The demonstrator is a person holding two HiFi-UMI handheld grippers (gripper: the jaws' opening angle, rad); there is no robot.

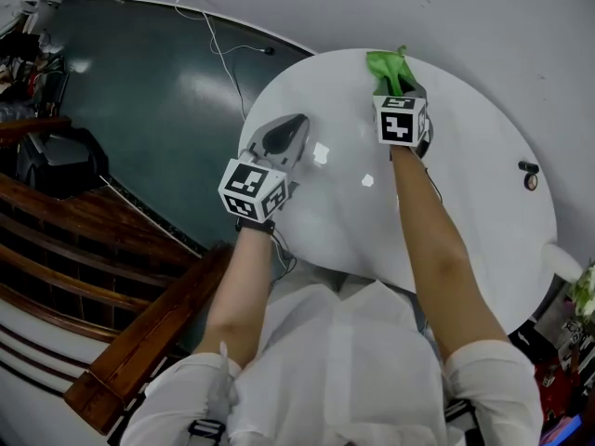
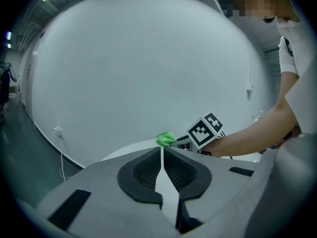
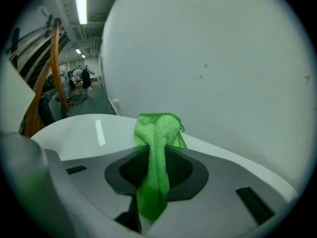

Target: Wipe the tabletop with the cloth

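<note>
At the far rim of the round white tabletop (image 1: 465, 203), your right gripper (image 1: 400, 89) pinches the green cloth (image 1: 387, 65). Its jaws are clamped on a bunched fold, with a wad poking out ahead of the tips and a tail hanging back between the pads. The wad sits right at the tabletop's far edge; whether it bears on the surface or floats just above it, no view settles. Your left gripper (image 1: 286, 136) hovers at the tabletop's left edge, well apart from the cloth, jaws pressed together at the tips with nothing between them, so it looks idle. Judgement: the wiping step is in hand, at one end of a stroke, and most of the glossy surface lies between the cloth and you. The next move calls for setting the wad flat on the tabletop and drawing it back toward the near edge under steady downward pressure, with a grip firm enough that the fold does not slip out. Mind the small dark object (image 1: 528, 169) near the tabletop's right edge and steer round it. Keep the left gripper out of the path.
</note>
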